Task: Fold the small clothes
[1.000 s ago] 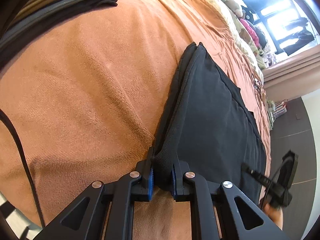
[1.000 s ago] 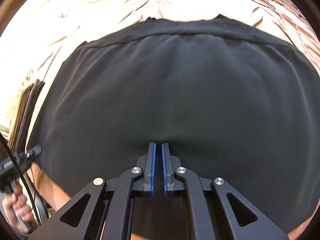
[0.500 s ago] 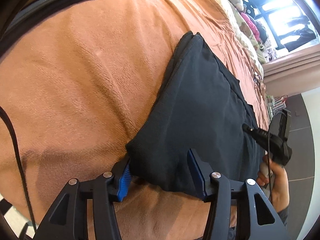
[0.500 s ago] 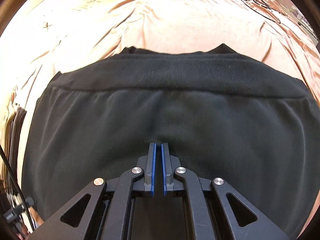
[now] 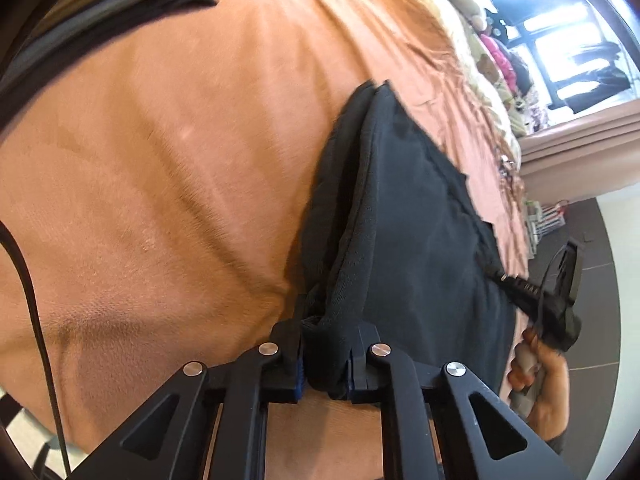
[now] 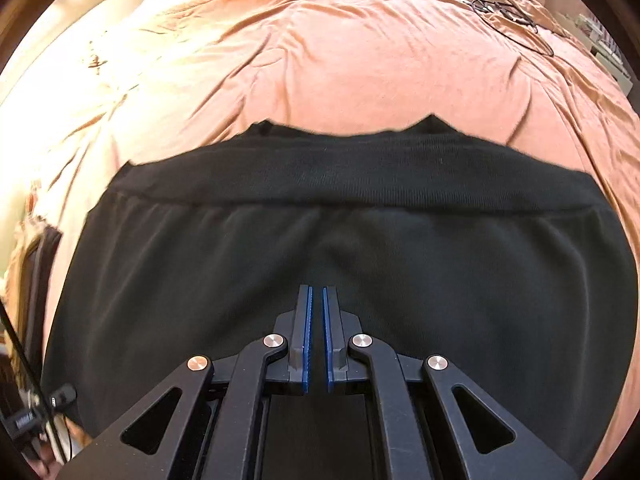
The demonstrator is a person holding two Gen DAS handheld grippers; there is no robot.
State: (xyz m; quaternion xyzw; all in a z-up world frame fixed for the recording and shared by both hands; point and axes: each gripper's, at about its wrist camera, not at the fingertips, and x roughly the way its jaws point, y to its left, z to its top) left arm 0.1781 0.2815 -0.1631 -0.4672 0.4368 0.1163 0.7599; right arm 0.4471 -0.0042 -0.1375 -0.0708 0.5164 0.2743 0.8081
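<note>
The blanket (image 5: 168,184) is carrying the shorts (image 6: 320,248), lying flat. The left gripper (image 5: 325,364), having just been closing, is pinching their bunched corner; a thin bite risks slipping. The right gripper (image 6: 316,332) is hovering pressed together, empty.

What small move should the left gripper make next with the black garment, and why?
Probably lift and carry the pinched edge across toward the far side. The left gripper, whose jaws have just closed, clamps the black garment by its bunched corner; the rest lies flat on the orange blanket, not yet folded over.
</note>
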